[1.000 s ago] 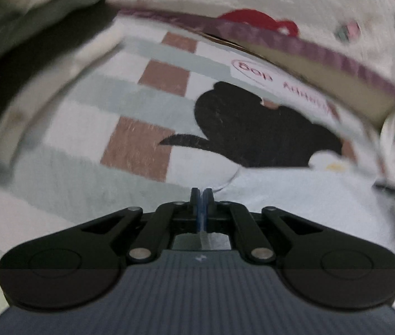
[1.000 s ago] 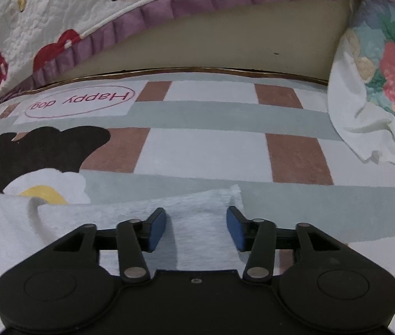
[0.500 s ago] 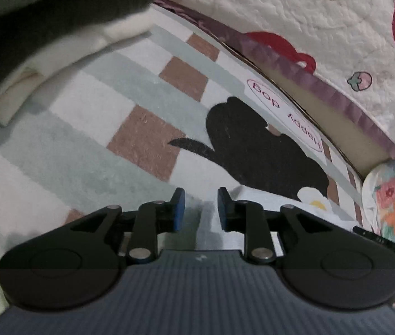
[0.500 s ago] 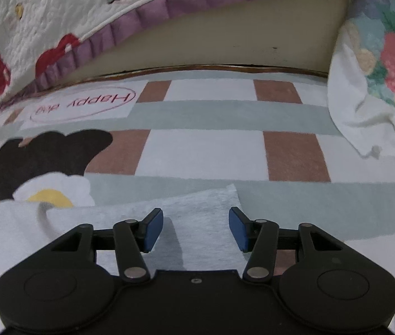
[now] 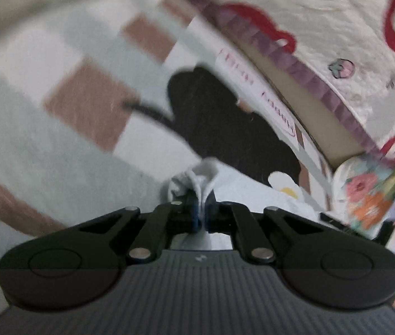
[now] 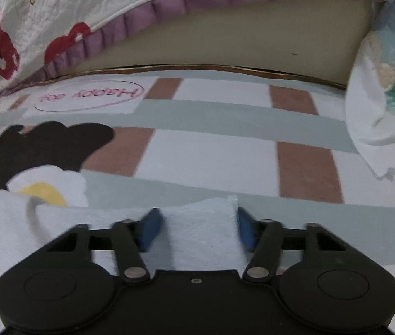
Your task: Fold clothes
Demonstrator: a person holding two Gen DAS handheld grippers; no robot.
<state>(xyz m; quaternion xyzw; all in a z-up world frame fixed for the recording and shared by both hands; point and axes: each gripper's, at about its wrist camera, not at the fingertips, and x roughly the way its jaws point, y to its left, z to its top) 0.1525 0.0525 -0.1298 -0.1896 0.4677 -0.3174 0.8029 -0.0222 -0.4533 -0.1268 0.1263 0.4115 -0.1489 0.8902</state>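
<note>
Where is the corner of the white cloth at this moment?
In the right wrist view, the white cloth corner lies on the checked mat, between the right gripper's blue fingers.

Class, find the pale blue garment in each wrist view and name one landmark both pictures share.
Left wrist view: the pale blue garment sits at lower centre, a fold bunched up between the shut fingers of the left gripper.
Right wrist view: the garment lies along the bottom, its corner between the right gripper pads.
Shared landmark: the black dog shape on the rug.

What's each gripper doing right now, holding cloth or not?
Left gripper: shut on the white garment.
Right gripper: open, jaws just closing around the garment's corner, not yet pinching.
</note>
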